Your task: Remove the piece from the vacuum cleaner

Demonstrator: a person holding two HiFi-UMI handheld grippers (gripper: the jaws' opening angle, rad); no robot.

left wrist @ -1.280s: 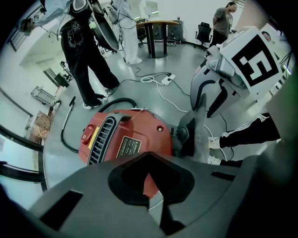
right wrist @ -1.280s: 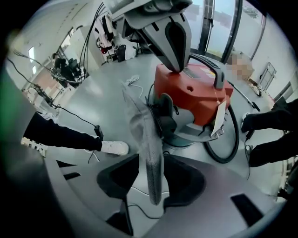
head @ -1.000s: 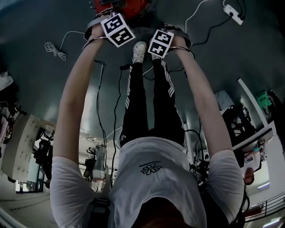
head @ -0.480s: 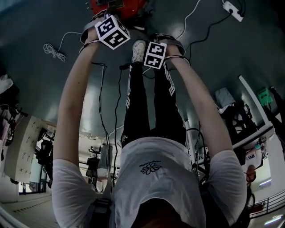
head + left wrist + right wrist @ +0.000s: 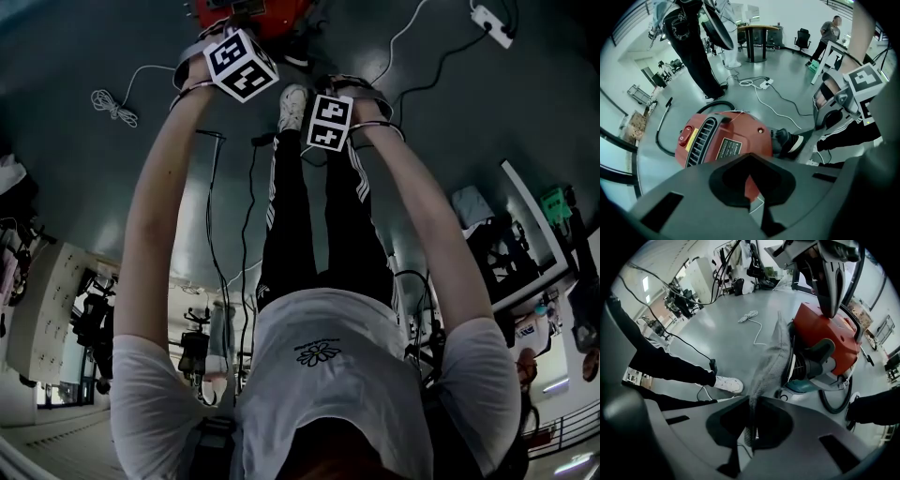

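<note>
Pinching the grey cloth filter (image 5: 773, 362), the right hand-held gripper (image 5: 751, 427) has drawn back toward the person, so the piece hangs beside the vacuum cleaner (image 5: 829, 333), seemingly freed, while the left hand-held gripper (image 5: 752, 197) hovers clenched and empty above it.

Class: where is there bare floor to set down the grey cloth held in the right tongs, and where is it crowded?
Free for the grey cloth: the floor between the white cord coil, the white shoe and the vacuum cleaner. Crowded: beside the shoe, where a black cable runs, and by the vacuum cleaner's hose.
</note>
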